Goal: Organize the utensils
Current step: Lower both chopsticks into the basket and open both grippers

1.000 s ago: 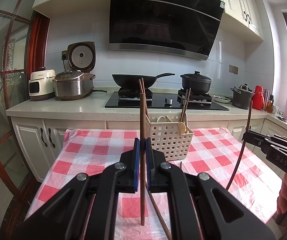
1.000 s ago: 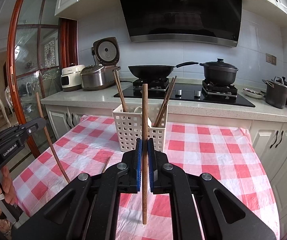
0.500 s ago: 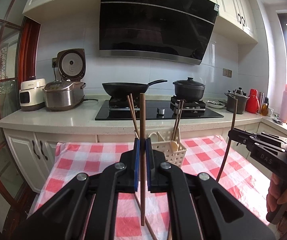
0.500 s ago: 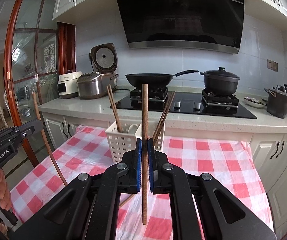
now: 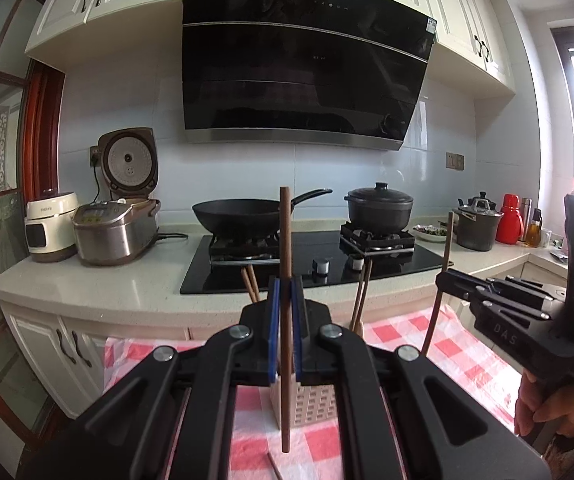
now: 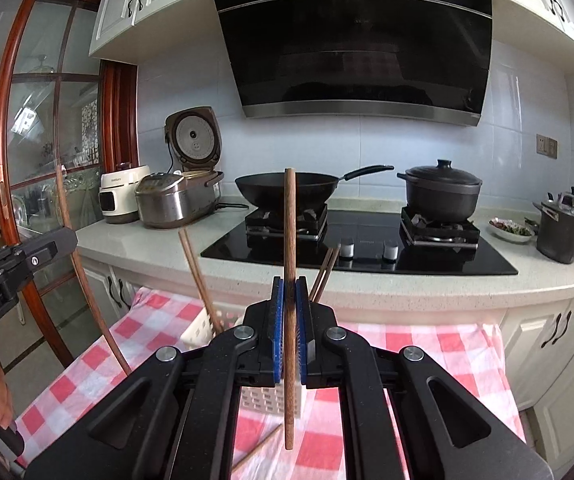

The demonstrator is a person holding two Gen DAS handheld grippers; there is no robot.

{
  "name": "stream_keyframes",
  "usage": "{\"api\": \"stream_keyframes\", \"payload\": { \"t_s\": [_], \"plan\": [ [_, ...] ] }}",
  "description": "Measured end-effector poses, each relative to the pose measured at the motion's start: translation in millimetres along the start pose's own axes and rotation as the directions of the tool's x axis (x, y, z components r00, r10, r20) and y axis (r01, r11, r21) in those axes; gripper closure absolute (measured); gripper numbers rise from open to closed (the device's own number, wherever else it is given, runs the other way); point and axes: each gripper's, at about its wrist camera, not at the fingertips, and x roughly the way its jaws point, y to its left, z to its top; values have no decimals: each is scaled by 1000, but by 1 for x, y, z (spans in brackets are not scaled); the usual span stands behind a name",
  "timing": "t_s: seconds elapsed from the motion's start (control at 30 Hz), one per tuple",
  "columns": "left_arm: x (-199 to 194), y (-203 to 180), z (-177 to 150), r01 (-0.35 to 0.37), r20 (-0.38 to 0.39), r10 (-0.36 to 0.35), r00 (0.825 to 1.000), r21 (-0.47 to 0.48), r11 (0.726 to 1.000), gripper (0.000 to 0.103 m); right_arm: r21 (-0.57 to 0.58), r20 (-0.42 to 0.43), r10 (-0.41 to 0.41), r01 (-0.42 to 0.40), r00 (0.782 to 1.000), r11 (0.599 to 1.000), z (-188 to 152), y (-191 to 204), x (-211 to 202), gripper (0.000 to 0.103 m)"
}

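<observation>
My left gripper [image 5: 285, 300] is shut on a brown wooden chopstick [image 5: 285, 248] held upright. My right gripper [image 6: 290, 304] is shut on another upright wooden chopstick [image 6: 290, 232]. A white slotted utensil basket [image 5: 307, 404] stands on the red-checked tablecloth [image 5: 459, 344] just beyond and below both grippers, mostly hidden behind the fingers; it also shows in the right wrist view [image 6: 203, 330]. Several chopsticks [image 6: 195, 268] lean in it. Each gripper appears in the other's view, the right one [image 5: 447, 280] and the left one [image 6: 67, 240], each with its chopstick. A loose chopstick [image 6: 259, 450] lies on the cloth.
Behind the table runs a counter [image 5: 87, 284] with a rice cooker [image 5: 115, 228], a wok [image 5: 243, 212] and a lidded pot [image 5: 379, 208] on a black hob. Cabinets and a range hood [image 5: 307, 80] hang above. A glass door [image 6: 47, 152] stands at left.
Both grippers have risen and moved forward toward the basket, each still holding its chopstick. The basket has dropped lower in both views, now largely behind the fingers.
</observation>
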Motion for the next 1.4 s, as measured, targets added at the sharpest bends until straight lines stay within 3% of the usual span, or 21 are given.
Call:
{"api": "stream_keyframes", "payload": {
  "t_s": [0.3,0.5,0.67,0.9,1.13,1.23,1.27,1.37,1.4],
  "plan": [
    [45,7,53,1,35,0,999,-26,1000,97,30,-7,22,-22,1000,999,40,-11,43,97],
    [69,10,68,-2,42,3,999,-26,1000,97,38,-25,32,-31,999,999,50,-12,67,97],
    [99,13,49,-3,-11,3,1000,-42,999,97,19,-107,40,-39,993,999,32,-10,98,97],
    [141,19,-4,-4,-146,-5,989,-59,998,97,52,-234,66,-55,970,997,-4,-11,135,96],
    [160,30,-40,-34,-208,18,978,-72,997,97,88,-257,83,-63,963,994,-22,-12,147,96],
    [158,30,-46,-45,-215,32,976,-54,998,87,98,-259,76,-52,963,994,-25,-15,144,91],
    [156,29,-46,-52,-209,42,977,-46,998,77,99,-257,74,-50,964,994,-25,-16,142,88],
    [143,30,-45,-69,-183,61,981,-34,997,64,119,-236,82,-55,968,991,-26,-21,130,62],
    [137,31,-45,-81,-173,74,982,-29,996,60,119,-222,80,-54,972,991,-26,-23,124,62]
  ]
}}
